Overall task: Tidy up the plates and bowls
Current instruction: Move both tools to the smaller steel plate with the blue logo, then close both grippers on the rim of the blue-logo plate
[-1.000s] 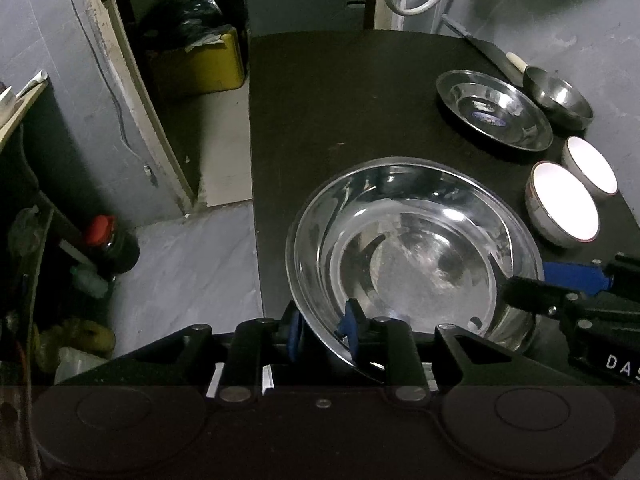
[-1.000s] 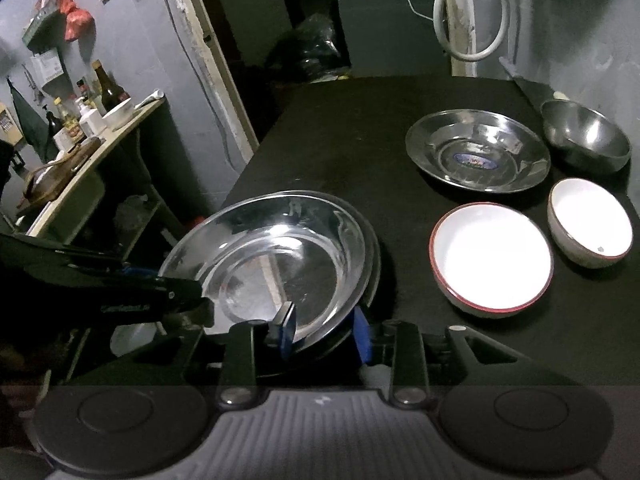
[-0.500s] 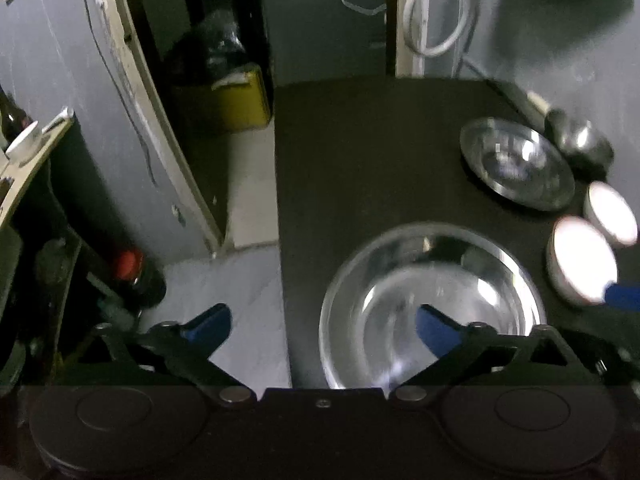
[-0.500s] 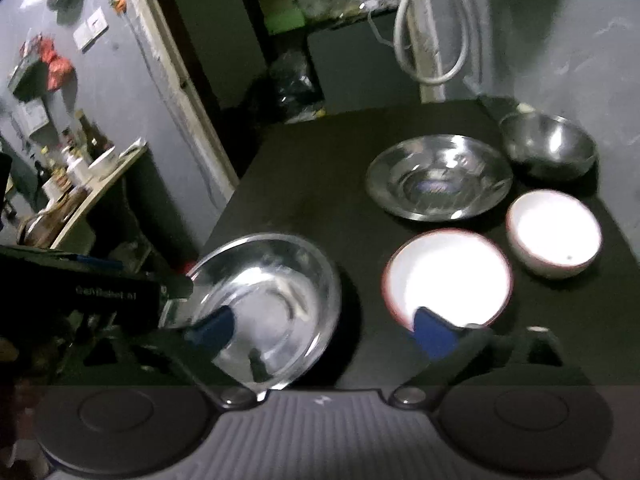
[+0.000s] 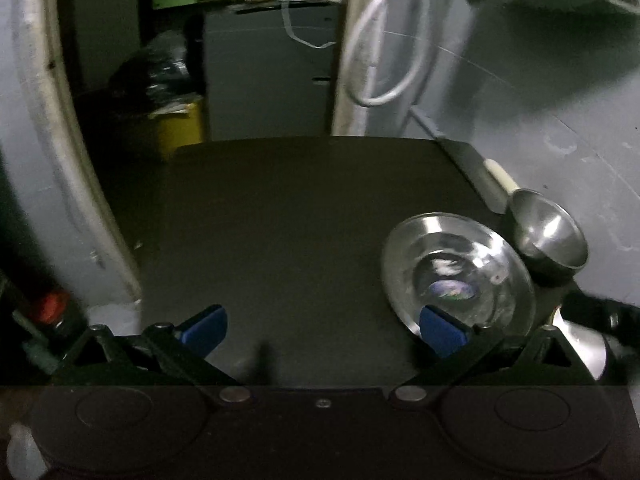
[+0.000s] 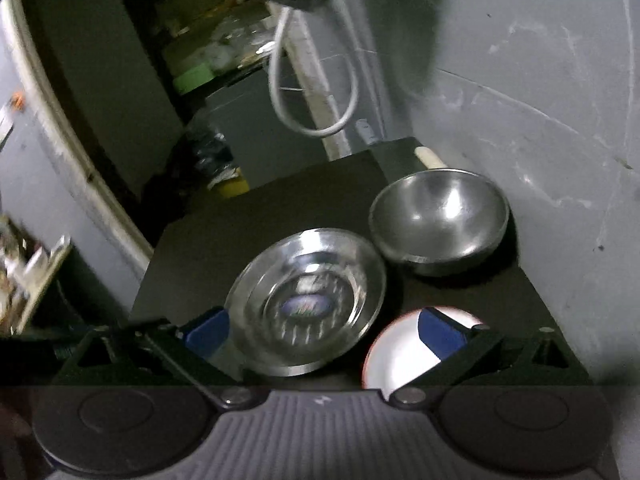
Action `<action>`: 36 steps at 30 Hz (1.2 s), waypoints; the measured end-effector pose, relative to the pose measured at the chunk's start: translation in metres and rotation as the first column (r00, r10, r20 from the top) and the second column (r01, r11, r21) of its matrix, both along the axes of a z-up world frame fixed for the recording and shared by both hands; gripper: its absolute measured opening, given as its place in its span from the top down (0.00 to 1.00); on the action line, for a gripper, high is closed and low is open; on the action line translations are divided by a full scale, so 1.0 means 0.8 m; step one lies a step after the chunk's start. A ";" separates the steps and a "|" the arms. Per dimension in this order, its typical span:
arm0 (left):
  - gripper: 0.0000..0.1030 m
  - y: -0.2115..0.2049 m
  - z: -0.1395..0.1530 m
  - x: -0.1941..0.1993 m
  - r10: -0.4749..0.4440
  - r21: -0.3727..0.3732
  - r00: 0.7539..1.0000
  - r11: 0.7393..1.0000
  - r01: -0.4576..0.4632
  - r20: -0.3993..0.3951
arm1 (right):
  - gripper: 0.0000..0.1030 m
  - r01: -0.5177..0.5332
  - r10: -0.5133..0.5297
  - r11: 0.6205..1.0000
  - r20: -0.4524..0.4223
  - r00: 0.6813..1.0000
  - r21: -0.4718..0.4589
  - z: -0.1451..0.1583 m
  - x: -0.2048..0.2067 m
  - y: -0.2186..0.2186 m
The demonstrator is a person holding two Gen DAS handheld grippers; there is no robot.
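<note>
1. Your left gripper [image 5: 322, 330] is spread wide with nothing between its blue pads; only bare dark table [image 5: 288, 216] lies under it.
2. Your right gripper [image 6: 322, 330] is spread just as wide and also holds nothing.
3. The steel plate [image 6: 306, 300] sits toward the table's far right side, just ahead of the right gripper and partly framed by its fingers.
4. From the left gripper that plate lies ahead and off to the right, so your right hand looks the nearer one for it.
5. The steel bowl [image 6: 440, 220] stands just behind the plate, by the far right corner against the wall.
6. A white bowl [image 6: 400, 356] sits right under the right gripper's right finger, beside the plate.
</note>
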State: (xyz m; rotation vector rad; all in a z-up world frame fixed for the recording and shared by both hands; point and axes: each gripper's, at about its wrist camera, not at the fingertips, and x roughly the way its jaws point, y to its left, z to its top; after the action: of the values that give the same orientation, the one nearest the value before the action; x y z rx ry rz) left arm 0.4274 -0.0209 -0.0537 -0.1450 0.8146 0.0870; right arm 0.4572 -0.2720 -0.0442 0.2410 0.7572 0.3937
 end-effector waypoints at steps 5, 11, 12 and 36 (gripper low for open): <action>0.01 -0.020 -0.027 0.035 -0.038 -0.009 0.999 0.999 0.037 -0.027 | 0.00 0.001 -0.001 1.000 -0.068 0.998 -0.001 -0.019 0.046 0.000; 0.01 -0.023 -0.042 0.052 -0.033 -0.045 0.998 0.998 0.031 -0.050 | 0.04 -0.004 0.003 1.000 -0.109 0.994 -0.009 -0.037 0.069 0.005; 0.01 -0.022 -0.042 0.052 -0.038 -0.050 0.998 0.998 0.035 -0.052 | 0.08 -0.010 0.009 1.000 -0.119 0.993 -0.004 -0.040 0.073 0.005; 0.71 -0.029 -0.054 0.062 -0.110 -0.108 0.991 0.989 0.101 -0.080 | 0.75 -0.065 0.047 0.986 -0.118 0.992 -0.155 -0.062 0.079 0.034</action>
State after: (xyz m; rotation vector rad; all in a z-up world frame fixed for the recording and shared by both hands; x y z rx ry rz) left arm 0.4771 -0.0442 -0.0970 -0.1969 0.9110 -0.0491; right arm 0.5202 -0.2450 -0.0937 0.0933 0.9045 0.3736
